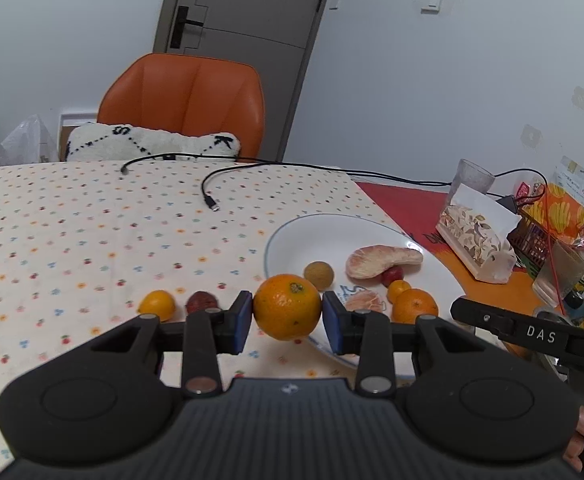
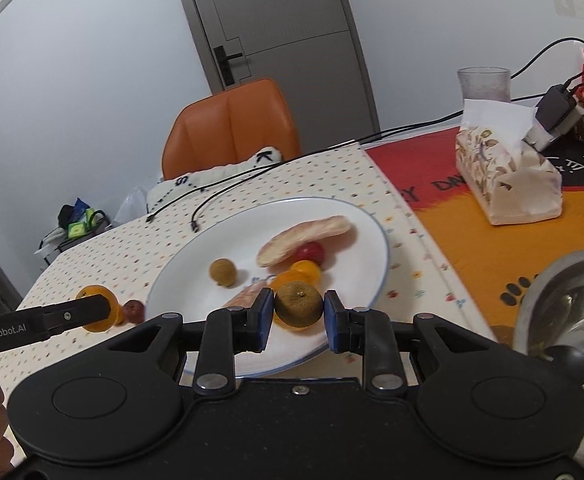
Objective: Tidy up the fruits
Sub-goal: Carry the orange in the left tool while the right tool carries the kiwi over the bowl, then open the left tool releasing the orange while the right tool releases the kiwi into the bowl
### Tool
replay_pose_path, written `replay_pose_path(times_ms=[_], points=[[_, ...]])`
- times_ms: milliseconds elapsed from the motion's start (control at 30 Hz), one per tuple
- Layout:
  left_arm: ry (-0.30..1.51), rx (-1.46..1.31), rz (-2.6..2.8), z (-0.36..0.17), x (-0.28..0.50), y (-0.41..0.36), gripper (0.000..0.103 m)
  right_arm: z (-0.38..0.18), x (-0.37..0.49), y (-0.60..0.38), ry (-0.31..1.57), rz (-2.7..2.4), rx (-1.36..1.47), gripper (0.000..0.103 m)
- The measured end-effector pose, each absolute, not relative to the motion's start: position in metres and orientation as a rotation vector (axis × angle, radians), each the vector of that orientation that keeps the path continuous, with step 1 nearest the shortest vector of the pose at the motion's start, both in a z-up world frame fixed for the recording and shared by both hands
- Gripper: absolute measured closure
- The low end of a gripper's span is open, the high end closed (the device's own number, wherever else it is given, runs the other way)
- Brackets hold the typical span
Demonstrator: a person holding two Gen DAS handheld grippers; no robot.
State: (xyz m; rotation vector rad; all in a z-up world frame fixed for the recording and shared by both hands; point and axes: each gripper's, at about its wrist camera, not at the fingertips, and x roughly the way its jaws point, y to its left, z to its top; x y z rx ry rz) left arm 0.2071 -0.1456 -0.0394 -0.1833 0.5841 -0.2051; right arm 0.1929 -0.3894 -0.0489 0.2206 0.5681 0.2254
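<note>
Left tool [image 1: 287, 307]: its two blue-padded fingers press on either side of a large orange [image 1: 287, 306], held above the near rim of the white plate [image 1: 312, 236], at the edge of the dotted cloth [image 1: 92, 232] covering the bench. Right tool [image 2: 299, 309]: clamped on a brownish-green round fruit [image 2: 299, 309], held over the near part of the plate. On the plate lie a pomelo segment [image 1: 382, 260], a small brown round fruit [image 1: 319, 276], a red fruit [image 1: 392, 276], a small orange fruit [image 1: 398, 290], a mandarin [image 1: 415, 306] and a second pale citrus piece [image 1: 364, 302], partly hidden. On the cloth, beside the plate's left edge, rest a small yellow-orange fruit [image 1: 157, 305] and a dark red fruit [image 1: 201, 302], just beside each other. Toward the bench's right side stand a tissue pack [image 2: 508, 178] and a frosted cup [image 2: 484, 84]; a steel bowl [image 2: 564, 308] sits at the near right corner.
</note>
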Motion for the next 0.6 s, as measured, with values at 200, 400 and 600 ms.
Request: replay_pose_path(times_ms=[200, 400, 600], points=[[0.594, -0.173, -0.222, -0.042, 0.219, -0.159, 0.067, -0.05, 0.2, -0.402, 0.563, 0.214, 0.235, 0.077], [0.605, -0.165, -0.232, -0.045, 0.225, -0.167, 0.066, -0.05, 0.205, -0.404, 0.553, 0.221, 0.234, 0.073], [0.597, -0.161, -0.21, -0.043, 0.221, -0.163, 0.06, -0.049, 0.202, -0.409, 0.554, 0.22, 0.243, 0.072]])
